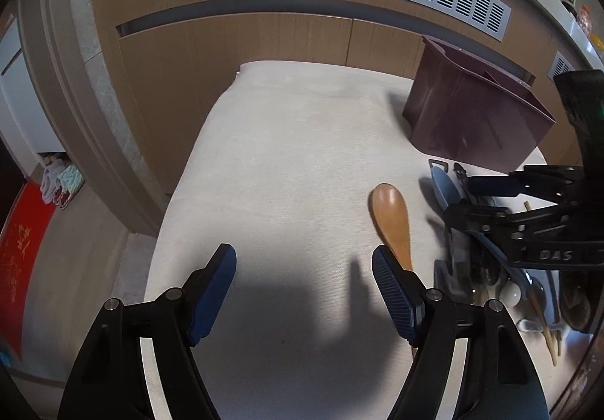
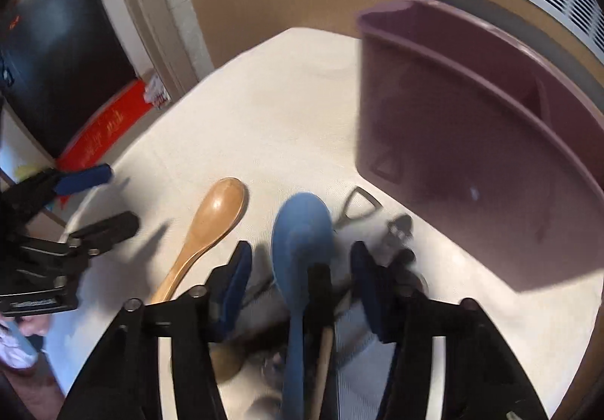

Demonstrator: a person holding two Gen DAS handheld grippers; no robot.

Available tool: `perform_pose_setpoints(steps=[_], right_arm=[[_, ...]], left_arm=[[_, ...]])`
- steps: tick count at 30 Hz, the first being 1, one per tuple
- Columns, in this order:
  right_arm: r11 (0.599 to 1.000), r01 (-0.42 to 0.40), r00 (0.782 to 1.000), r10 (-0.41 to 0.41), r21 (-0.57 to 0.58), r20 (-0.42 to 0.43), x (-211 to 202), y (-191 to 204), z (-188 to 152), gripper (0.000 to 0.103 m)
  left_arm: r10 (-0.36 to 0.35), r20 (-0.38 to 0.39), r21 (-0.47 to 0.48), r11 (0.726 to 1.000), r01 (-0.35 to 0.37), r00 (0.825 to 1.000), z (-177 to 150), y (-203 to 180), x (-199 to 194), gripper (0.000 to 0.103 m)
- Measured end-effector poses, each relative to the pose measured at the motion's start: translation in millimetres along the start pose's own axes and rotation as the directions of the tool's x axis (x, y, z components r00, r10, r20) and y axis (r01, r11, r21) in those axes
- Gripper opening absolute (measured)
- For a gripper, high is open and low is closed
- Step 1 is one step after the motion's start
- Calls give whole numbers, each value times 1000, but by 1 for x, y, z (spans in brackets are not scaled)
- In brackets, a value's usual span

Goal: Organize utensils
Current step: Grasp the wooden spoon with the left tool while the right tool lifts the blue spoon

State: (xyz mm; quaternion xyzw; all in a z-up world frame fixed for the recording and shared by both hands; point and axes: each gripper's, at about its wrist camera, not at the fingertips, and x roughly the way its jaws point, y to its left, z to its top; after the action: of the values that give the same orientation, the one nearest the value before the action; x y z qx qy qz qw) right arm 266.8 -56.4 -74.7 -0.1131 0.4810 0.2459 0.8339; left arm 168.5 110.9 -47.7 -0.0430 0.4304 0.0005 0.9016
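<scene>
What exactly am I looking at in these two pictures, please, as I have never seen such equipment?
A person holds a two-finger tool in each hand, each carrying a forward-looking fisheye camera, so each picture looks out between two blue-padded fingers. The left hand-held gripper is open over a bare part of the white cloth, holding nothing. The right hand-held gripper is open, its fingers either side of a blue spoon in a pile of utensils. A wooden spoon lies beside it. The dark purple utensil holder stands behind, seemingly empty.

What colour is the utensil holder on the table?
Dark maroon-brown utensil holder; shows best in the left wrist view, less blurred.
</scene>
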Motion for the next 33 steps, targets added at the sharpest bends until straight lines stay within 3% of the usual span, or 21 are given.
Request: perform_pose_setpoints(steps=[2,4,7,13,16,21,23,28,31,33], right_arm=[[1000,17,1000,-17,4,-10,4,2,1,45],[999,38,999,-38,7,-6,1,5,3,32],[997,75,997,-75,23,16,-14,6,0,31],[978,158,968,-181,137,173,-96,-18,-27,30],[964,180,950,-222,196,218,-128,-29,-42,27],[952,173,938,-237,252,254,-151,-44,-70,27],[952,175,930,-244,253,276,-155,-51,-80,27],[950,158,925,-239,271,296,-148,-48,-81,26],[950,161,921,-242,266,305,-152,-52,-91,27],[952,148,925,-229,269,302,-151,-53,-94,27]], left_arm=[[-4,-6,-6,1000,4,1000,0,3,1,75],[-6,-7,-7,1000,6,1000,-1,4,0,75],[-22,-12,-5,1000,22,1000,0,1,0,75],[-100,-29,81,991,102,995,8,-34,5,75],[-127,-79,118,984,136,989,16,-51,16,73],[-55,-158,144,987,78,986,27,-69,41,53],[-37,-176,131,989,61,984,29,-69,48,50],[5,-161,127,992,16,987,35,-72,55,43],[4,-142,113,994,13,990,34,-71,54,32],[-7,-121,94,995,18,993,31,-68,50,32]])
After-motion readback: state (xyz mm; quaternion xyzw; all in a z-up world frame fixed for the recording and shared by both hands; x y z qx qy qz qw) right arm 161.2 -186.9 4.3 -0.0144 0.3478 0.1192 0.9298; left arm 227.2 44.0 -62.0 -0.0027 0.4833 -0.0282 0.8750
